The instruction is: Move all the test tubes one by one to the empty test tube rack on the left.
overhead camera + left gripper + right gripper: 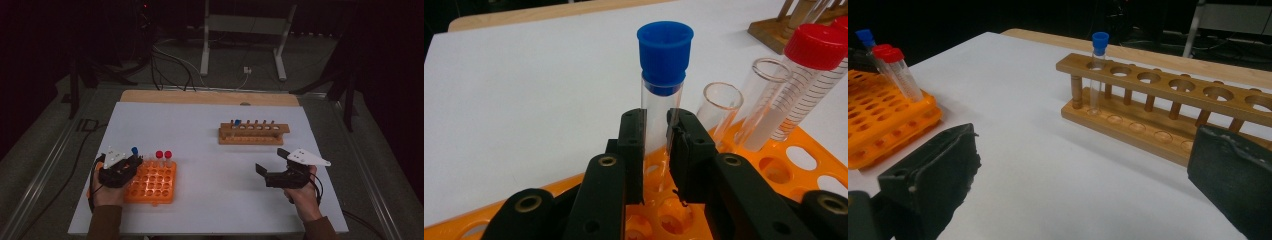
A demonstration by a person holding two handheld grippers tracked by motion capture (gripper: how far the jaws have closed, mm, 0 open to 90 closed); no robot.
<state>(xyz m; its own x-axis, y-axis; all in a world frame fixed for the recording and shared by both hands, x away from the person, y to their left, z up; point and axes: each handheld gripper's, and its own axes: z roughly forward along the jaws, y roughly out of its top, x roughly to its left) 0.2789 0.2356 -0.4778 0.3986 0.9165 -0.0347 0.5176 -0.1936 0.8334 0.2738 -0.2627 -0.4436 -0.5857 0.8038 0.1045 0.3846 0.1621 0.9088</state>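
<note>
The white counter (210,150) has a broad bare stretch through its middle, between the orange plastic tube rack with round holes (152,182) near the front left corner and the wooden test-tube rack with a row of six holes (254,133) set right of centre, well back from the front edge. The orange rack sits close to the left edge, with little room on that side; the right front quarter lies open around the right hand. A strip of bare wood runs along the far edge.

The left gripper (131,162) lies low over the orange rack's far left corner, the hand behind it at the counter's left edge. Its jaws are closed tight on the clear glass tube with a blue cap (664,95), gripping the glass below the cap; the tube stands upright with its foot in the rack. Just beside it stand two open clear tubes and two red-capped graduated tubes (811,75).

The right gripper (272,165) hovers near the front right, pointing left and toward the wooden rack, jaws spread wide and holding nothing. A second blue-capped clear tube (1097,70) stands in the wooden rack's end hole.
</note>
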